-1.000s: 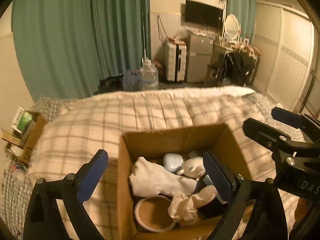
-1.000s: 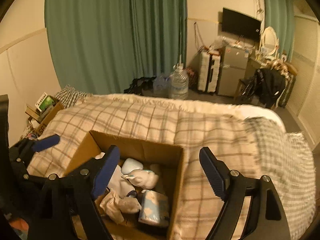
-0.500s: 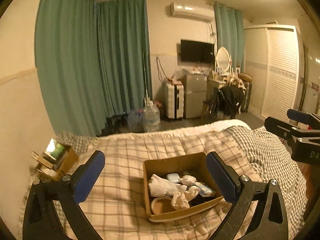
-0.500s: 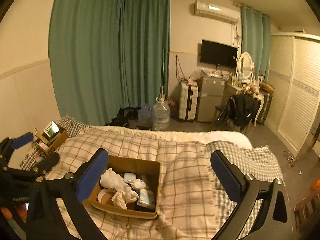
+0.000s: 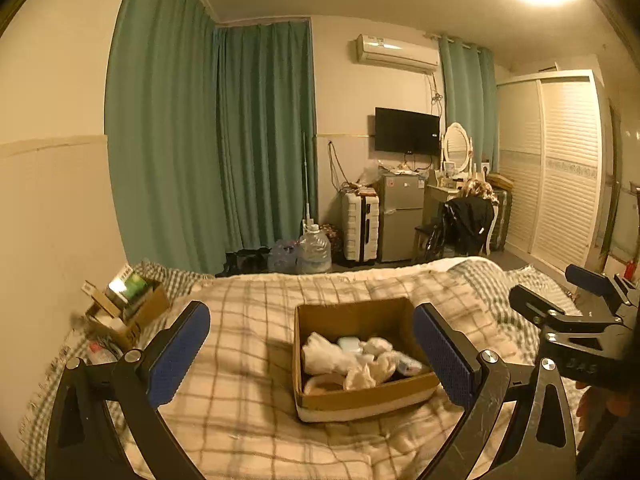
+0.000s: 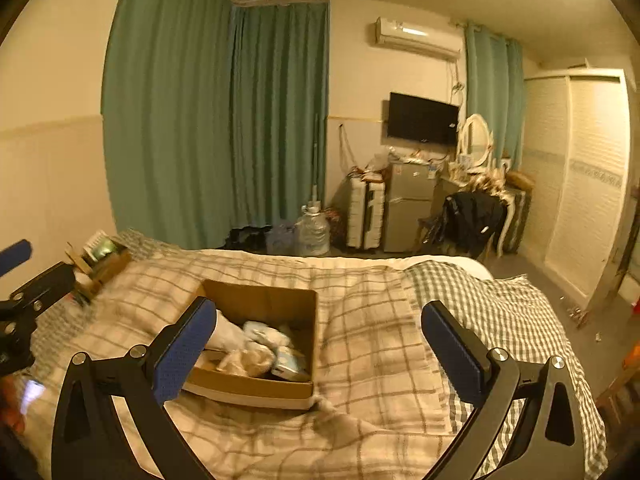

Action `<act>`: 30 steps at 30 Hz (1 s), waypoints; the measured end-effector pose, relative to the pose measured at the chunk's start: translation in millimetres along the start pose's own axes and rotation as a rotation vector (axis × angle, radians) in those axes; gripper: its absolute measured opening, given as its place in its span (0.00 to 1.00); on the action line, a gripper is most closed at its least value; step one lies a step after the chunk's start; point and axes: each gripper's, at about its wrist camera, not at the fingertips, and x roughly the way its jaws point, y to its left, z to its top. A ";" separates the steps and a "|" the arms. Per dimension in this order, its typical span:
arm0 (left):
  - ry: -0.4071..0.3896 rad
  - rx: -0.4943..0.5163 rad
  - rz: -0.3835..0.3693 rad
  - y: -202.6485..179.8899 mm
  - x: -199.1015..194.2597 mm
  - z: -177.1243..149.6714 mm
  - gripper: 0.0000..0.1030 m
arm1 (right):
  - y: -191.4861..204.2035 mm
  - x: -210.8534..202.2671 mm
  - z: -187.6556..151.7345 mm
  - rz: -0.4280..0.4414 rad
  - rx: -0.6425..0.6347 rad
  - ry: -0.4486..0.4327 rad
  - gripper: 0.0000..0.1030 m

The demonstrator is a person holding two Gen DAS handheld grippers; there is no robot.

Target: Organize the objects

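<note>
Left tool (image 5: 310, 356) spread wide, framing cardboard box (image 5: 356, 394).

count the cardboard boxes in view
2: an open cardboard box in the middle of the bed, and a smaller box at the bed's left edge. Others may be hidden.

Brown cardboard box (image 5: 360, 396) centre frame; beige-grey plaid blanket (image 5: 248, 420) beneath; teal curtains (image 5: 208, 140) upper left; blue gripper pads (image 5: 178, 354).

The right gripper (image 6: 316, 344), blue-padded jaws spread wide, hangs above a plaid beige blanket (image 6: 372, 344). An open brown cardboard box (image 6: 276, 304) of crumpled white items (image 6: 248, 340) sits beyond its left finger.
</note>
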 end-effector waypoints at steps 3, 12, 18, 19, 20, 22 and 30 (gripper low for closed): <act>0.031 0.006 0.041 -2.7 18.8 -27.8 1.00 | 6.0 12.9 -28.8 0.003 -0.007 -0.024 0.99; 0.065 0.021 0.117 -1.1 43.6 -69.5 1.00 | 10.7 51.4 -73.6 0.012 -0.006 0.066 1.00; 0.087 0.018 0.108 0.4 42.7 -73.9 1.00 | 12.9 53.3 -74.4 -0.004 -0.009 0.076 0.99; 0.088 0.015 0.104 0.8 43.7 -74.2 1.00 | 13.5 53.3 -74.7 -0.002 -0.008 0.078 0.99; 0.087 0.012 0.102 0.8 43.4 -73.8 1.00 | 14.3 53.9 -75.2 0.002 -0.007 0.082 1.00; 0.086 0.012 0.097 0.7 43.1 -74.0 1.00 | 15.3 54.2 -75.9 0.004 -0.009 0.086 1.00; 0.083 0.013 0.092 -2.7 41.4 -75.0 1.00 | 15.8 53.7 -75.0 0.005 -0.002 0.087 0.99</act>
